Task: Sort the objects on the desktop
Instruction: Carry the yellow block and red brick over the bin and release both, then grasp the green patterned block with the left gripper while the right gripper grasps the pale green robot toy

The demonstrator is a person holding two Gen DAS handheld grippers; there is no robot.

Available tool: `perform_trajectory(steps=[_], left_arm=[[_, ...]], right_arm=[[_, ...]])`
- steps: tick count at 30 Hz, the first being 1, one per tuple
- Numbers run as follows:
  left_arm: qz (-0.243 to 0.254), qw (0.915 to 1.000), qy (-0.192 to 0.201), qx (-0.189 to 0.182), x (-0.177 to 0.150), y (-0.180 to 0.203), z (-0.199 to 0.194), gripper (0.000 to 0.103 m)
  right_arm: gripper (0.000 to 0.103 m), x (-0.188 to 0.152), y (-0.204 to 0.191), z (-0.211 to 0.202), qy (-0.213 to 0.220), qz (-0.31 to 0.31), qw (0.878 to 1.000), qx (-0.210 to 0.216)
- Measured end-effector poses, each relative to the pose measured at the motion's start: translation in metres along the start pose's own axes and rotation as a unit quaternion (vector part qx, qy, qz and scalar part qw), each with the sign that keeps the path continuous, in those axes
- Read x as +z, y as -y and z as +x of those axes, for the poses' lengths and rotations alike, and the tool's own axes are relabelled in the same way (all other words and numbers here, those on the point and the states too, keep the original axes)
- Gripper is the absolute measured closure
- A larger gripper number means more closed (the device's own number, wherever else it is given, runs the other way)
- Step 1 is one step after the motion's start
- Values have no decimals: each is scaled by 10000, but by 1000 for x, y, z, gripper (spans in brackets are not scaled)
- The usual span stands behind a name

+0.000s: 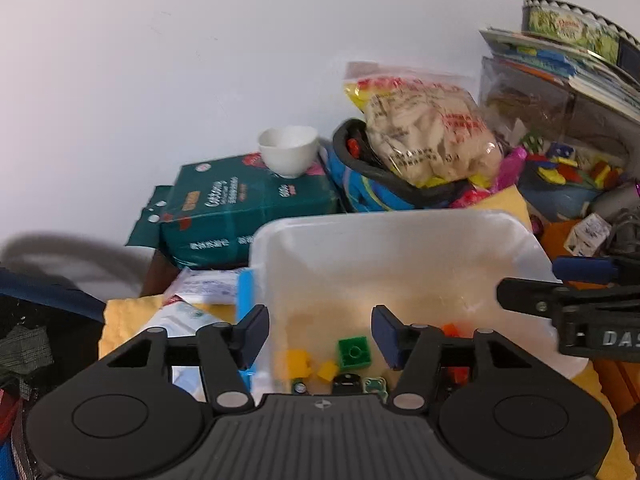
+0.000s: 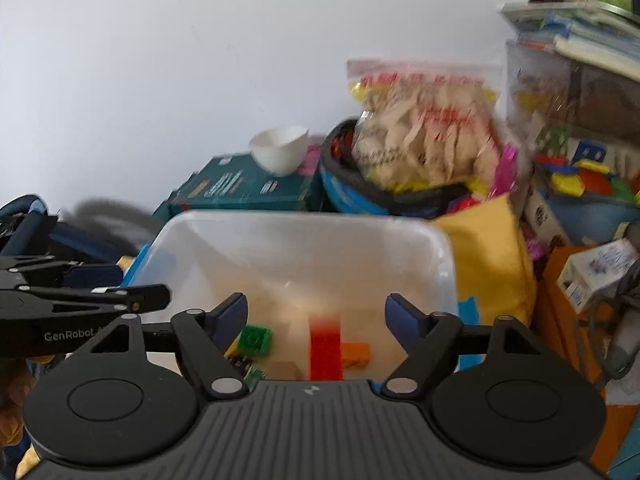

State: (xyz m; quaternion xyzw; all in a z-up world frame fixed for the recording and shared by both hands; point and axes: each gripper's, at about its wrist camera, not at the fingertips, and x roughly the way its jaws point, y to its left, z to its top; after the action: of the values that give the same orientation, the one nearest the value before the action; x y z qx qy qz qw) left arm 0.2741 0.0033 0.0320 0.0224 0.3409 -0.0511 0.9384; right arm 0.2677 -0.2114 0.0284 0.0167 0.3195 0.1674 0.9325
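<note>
A translucent white plastic bin (image 1: 400, 232) (image 2: 304, 228) sits in front of both grippers. Inside it lie a green brick (image 1: 354, 353) (image 2: 254, 340), yellow bricks (image 1: 298, 364), an orange brick (image 2: 355, 354) and a red brick (image 2: 326, 350), blurred, between the right fingers' line. My left gripper (image 1: 320, 334) is open and empty over the bin's near left part. My right gripper (image 2: 316, 320) is open above the bin's near edge. The right gripper (image 1: 560, 300) shows at the right in the left wrist view.
A green package (image 1: 248, 208) with a white cup (image 1: 288, 150) on it stands behind the bin. A snack bag (image 1: 424, 136) rests in a black-rimmed basket. Stacked books and a tub of colourful toy pieces (image 1: 568, 168) crowd the right. Yellow cloth (image 2: 488, 260) lies beside the bin.
</note>
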Motion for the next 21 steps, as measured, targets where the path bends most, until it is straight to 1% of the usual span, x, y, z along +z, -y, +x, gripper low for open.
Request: perform_trajectory(steps=[3, 5, 8, 10, 12, 14, 15, 17, 21], left_arm=[[-25, 9999, 96, -49, -10, -9, -14, 42], [-6, 9997, 158, -169, -23, -14, -27, 42], [127, 9993, 187, -299, -57, -16, -46, 41], [192, 9992, 124, -329, -88, -15, -54, 41], [382, 9986, -3, -359, -118, -9, -53, 42], [635, 9970, -229, -377, -148, -1, -47, 46], [723, 9963, -296, -361, -158, 3, -45, 48], [848, 9946, -453, -387, -176, 10, -40, 48], [902, 9925, -665, -493, -194, 21, -34, 48]], right_arm=[[25, -8, 1, -19, 205, 38, 9997, 151], [25, -24, 0, -34, 215, 13, 9995, 240], [25, -62, -6, -52, 102, -23, 9997, 223], [26, -95, -11, -55, -113, -168, 9998, 46], [37, -131, -11, -48, -481, -167, 9986, -149], [53, -155, -9, -38, -806, -73, 9964, -232], [54, -164, -8, -33, -909, -10, 9955, -274], [52, -174, -6, -27, -1023, 135, 9942, -289], [53, -179, -14, -22, -1044, 63, 9943, -193]])
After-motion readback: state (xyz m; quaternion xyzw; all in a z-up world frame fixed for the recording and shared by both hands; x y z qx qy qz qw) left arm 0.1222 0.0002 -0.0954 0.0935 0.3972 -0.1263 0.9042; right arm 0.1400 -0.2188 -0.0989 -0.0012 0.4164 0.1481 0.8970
